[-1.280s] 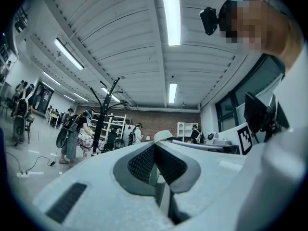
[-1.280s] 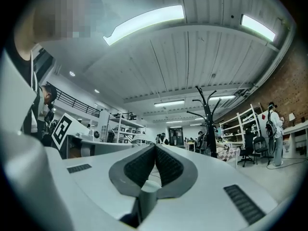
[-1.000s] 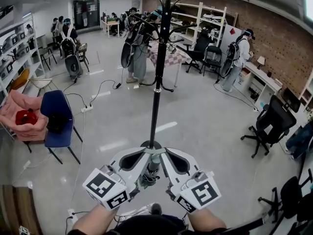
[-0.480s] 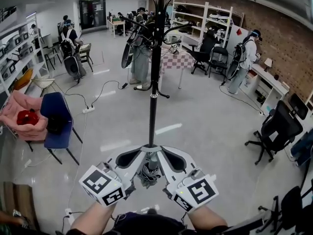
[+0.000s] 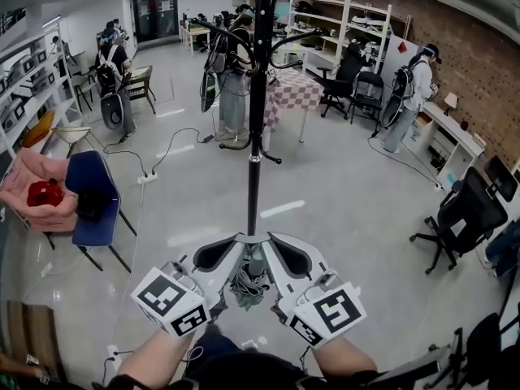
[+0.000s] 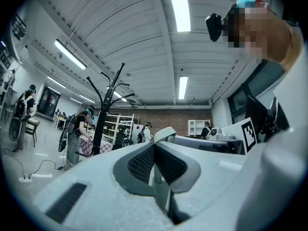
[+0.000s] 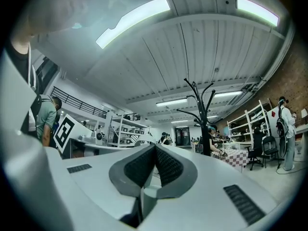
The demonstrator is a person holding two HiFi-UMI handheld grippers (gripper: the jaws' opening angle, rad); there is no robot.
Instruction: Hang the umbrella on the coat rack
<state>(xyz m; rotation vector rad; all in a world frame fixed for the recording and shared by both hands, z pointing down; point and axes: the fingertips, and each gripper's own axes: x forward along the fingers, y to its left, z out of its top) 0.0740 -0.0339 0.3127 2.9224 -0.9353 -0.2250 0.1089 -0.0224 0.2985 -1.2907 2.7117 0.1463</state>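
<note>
Grey-green fabric marks the folded umbrella (image 5: pixel 247 284), bunched just under the meeting tips of the left gripper (image 5: pixel 239 241) and right gripper (image 5: pixel 271 240). Both are clenched, apparently on its top (each gripper view shows the pads pressed together). The tall black metal coat rack (image 5: pixel 257 96) stands just ahead. The lift probably wants both grips firm and level, rising toward a curved upper hook (image 5: pixel 219 32) without bumping the pole.

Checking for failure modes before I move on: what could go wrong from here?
The folded umbrella hangs between the left gripper and right gripper. Both tongs look shut with nothing visible between them, so the hold may be thin and it could drop. The coat rack has its hooks high on a slim pole; reaching up could knock it.
</note>
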